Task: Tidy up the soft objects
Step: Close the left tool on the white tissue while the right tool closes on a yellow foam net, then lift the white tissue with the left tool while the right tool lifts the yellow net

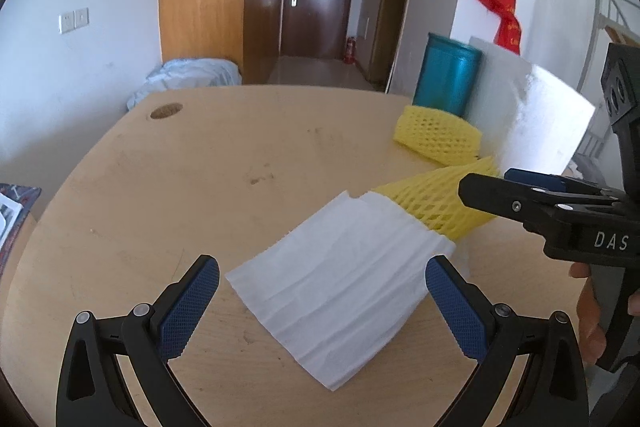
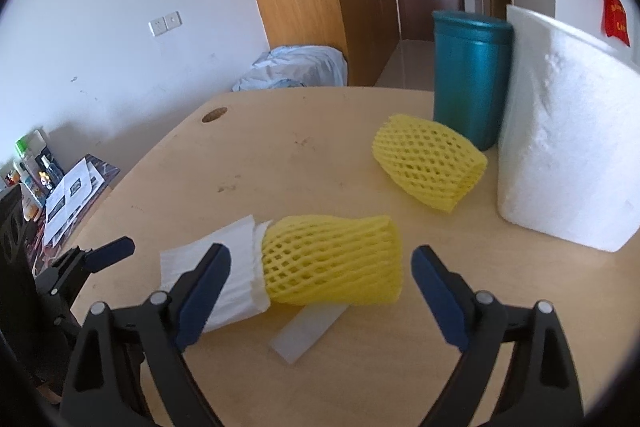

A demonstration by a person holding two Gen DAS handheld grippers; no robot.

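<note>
White folded tissue sheet (image 1: 340, 279) lies flat on the tabletop (image 1: 240, 167), one end tucked into a yellow foam net sleeve (image 2: 332, 261). The sleeve-and-tissue bundle is one long shape. In the left wrist view its long axis runs diagonally from near-left to far-right, tissue end nearest the camera, sleeve end (image 1: 436, 203) pointing away to the right. In the right wrist view the same bundle lies nearly crosswise, tissue end (image 2: 224, 267) left, open sleeve mouth right.

Left hand-held gripper (image 1: 322, 305) is spread wide, holding nothing, fingers either side of the tissue's near end. Right hand-held gripper (image 2: 320, 297) is also wide apart and empty, framing the sleeve; whether the pads touch anything can't be told.

Second yellow foam net sleeve (image 2: 430, 161) lies on its side further back, apart from the first, just beside a teal canister (image 2: 470, 79) and a white foam block (image 2: 568, 147).

Only the right wrist view shows a small translucent strip (image 2: 306, 333) partly under the bundle, plus bottles and papers (image 2: 60, 195) off the tabletop's left edge. Only the left wrist view shows the right hand-held gripper from outside (image 1: 480, 189), its tip over the sleeve, with the person's hand (image 1: 590, 315) on its handle.
</note>
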